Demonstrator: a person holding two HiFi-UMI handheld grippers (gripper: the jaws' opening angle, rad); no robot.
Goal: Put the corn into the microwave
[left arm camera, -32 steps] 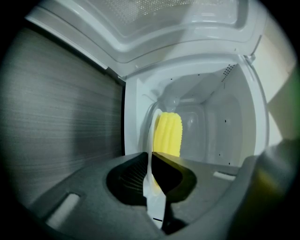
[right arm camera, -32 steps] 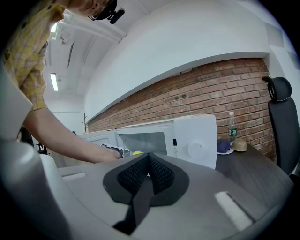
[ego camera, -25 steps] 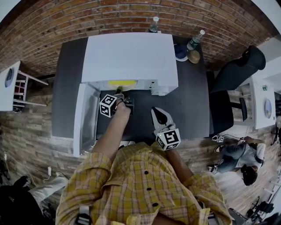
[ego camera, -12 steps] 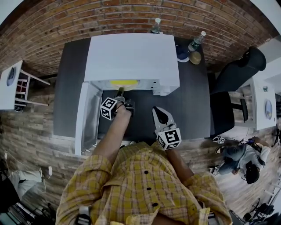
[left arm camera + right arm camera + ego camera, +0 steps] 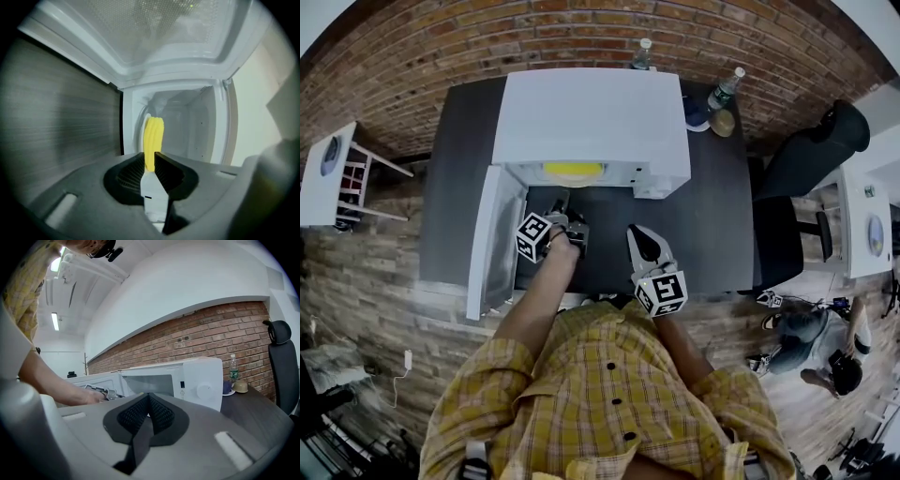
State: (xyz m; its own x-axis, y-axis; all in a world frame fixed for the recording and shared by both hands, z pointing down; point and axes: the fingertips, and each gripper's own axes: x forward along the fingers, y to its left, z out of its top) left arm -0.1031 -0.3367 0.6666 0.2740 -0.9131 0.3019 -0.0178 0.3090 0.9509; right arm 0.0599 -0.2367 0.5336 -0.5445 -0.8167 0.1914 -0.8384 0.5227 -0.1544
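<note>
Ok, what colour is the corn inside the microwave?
Bright yellow corn, clearest in the left gripper view.

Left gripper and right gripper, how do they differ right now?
On the left gripper the jaws stand apart, having just been closing on nothing; on the right gripper they are together. The left gripper points into the open microwave at the corn; the right gripper hangs back over the table. Both are empty.

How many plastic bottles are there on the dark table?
2. The far bottle stands behind the microwave; the right bottle stands to its right. Others may be hidden.
</note>
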